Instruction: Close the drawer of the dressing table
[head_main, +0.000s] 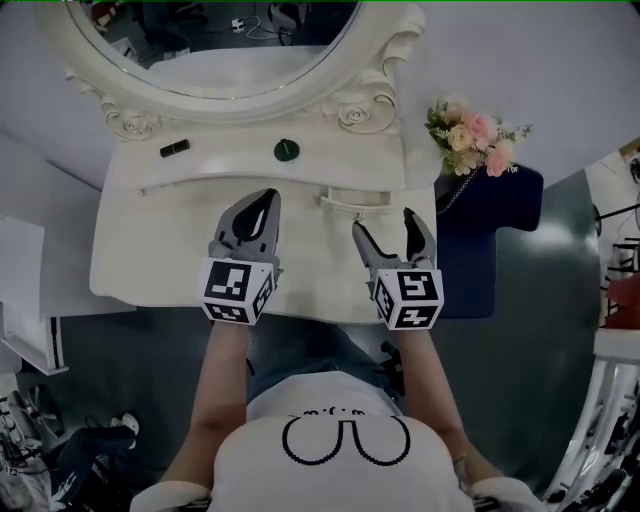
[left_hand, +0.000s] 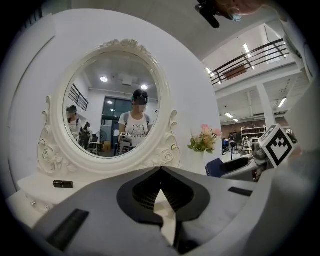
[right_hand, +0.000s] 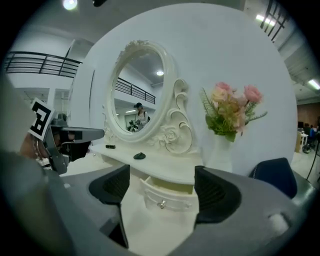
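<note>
The white dressing table (head_main: 150, 250) has a small drawer (head_main: 355, 198) under its raised back shelf, standing pulled out a little. In the right gripper view the drawer (right_hand: 167, 195) shows its small knob (right_hand: 161, 204), straight ahead between the jaws and some way off. My right gripper (head_main: 383, 222) (right_hand: 161, 175) is open over the tabletop just in front of the drawer, holding nothing. My left gripper (head_main: 268, 196) (left_hand: 161, 172) hovers over the tabletop left of the drawer, shut with its tips together and nothing between them.
An oval mirror (head_main: 230, 40) stands at the back. A black lipstick (head_main: 174, 148) and a dark round object (head_main: 287, 150) lie on the shelf. Pink flowers (head_main: 470, 135) and a dark blue seat (head_main: 490, 230) are to the right of the table.
</note>
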